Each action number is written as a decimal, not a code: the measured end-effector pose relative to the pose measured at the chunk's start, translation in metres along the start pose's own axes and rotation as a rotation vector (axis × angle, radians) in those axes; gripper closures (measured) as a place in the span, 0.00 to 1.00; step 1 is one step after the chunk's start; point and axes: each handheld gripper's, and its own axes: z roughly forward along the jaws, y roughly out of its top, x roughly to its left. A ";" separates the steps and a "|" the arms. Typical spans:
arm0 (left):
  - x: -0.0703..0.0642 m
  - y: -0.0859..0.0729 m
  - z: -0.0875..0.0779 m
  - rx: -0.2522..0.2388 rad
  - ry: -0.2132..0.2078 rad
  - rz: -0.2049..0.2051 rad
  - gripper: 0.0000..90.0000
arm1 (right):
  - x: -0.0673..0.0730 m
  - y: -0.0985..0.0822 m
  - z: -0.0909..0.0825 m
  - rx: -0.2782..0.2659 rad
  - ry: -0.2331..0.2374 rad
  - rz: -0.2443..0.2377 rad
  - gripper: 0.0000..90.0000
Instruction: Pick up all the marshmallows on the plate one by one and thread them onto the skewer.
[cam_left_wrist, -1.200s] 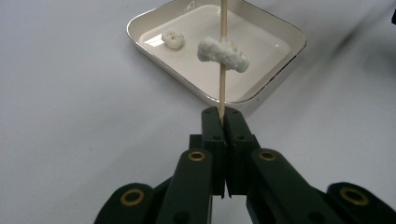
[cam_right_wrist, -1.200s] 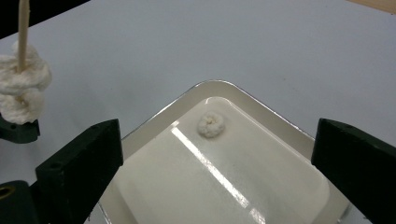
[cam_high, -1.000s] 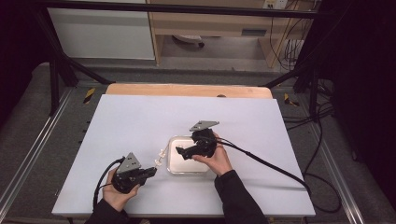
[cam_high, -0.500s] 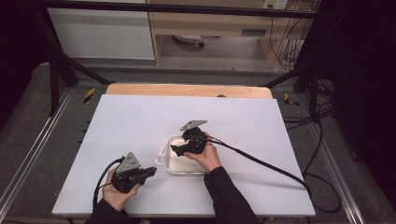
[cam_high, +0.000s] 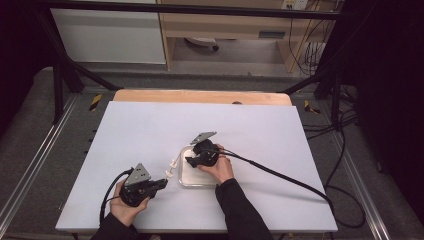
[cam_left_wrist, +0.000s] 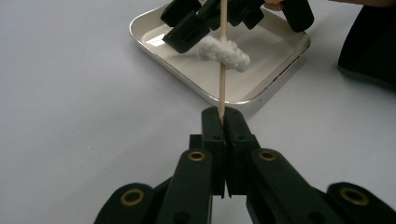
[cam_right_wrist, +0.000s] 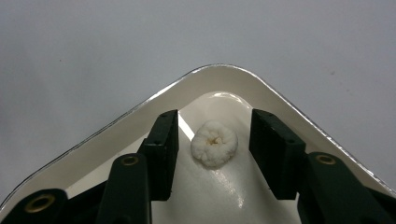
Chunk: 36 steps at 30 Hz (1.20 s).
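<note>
Softly now: puffy marshmallow (cam_right_wrist: 214, 143) between right gripper (cam_right_wrist: 214, 154) jaws, closing, not yet touching. Squishes easily; pinch sides gently. Left gripper (cam_left_wrist: 223, 122) clamped on thin stick (cam_left_wrist: 222, 56).

desk (cam_high: 150, 130): white top, plain, no pattern — pale wood strip along the far edge
tray (cam_left_wrist: 154, 35): glossy white inside, silvery rim
puff (cam_right_wrist: 214, 143): white, fluffy, lumpy texture
skewer (cam_left_wrist: 222, 70): light tan wood
left gripper (cam_left_wrist: 222, 116): matte black fingers, brass-coloured rivets — grey plate on top
right gripper (cam_right_wrist: 212, 140): black fingers, same brass rivets, grey plate
cables (cam_high: 280, 175): black
sleeves (cam_high: 240, 210): black
floor (cam_high: 30, 115): grey; yellow-black hazard tape by the frame legs
</note>
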 end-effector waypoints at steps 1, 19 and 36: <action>0.000 0.000 0.000 0.000 0.000 -0.001 0.98 | 0.000 0.000 0.000 -0.009 0.001 -0.004 0.63; -0.002 0.000 0.001 0.001 -0.001 0.007 0.98 | 0.001 0.000 0.000 0.005 -0.014 -0.003 0.77; -0.004 0.001 0.001 -0.003 -0.002 0.014 0.98 | 0.007 0.015 -0.042 -0.061 0.056 0.005 0.79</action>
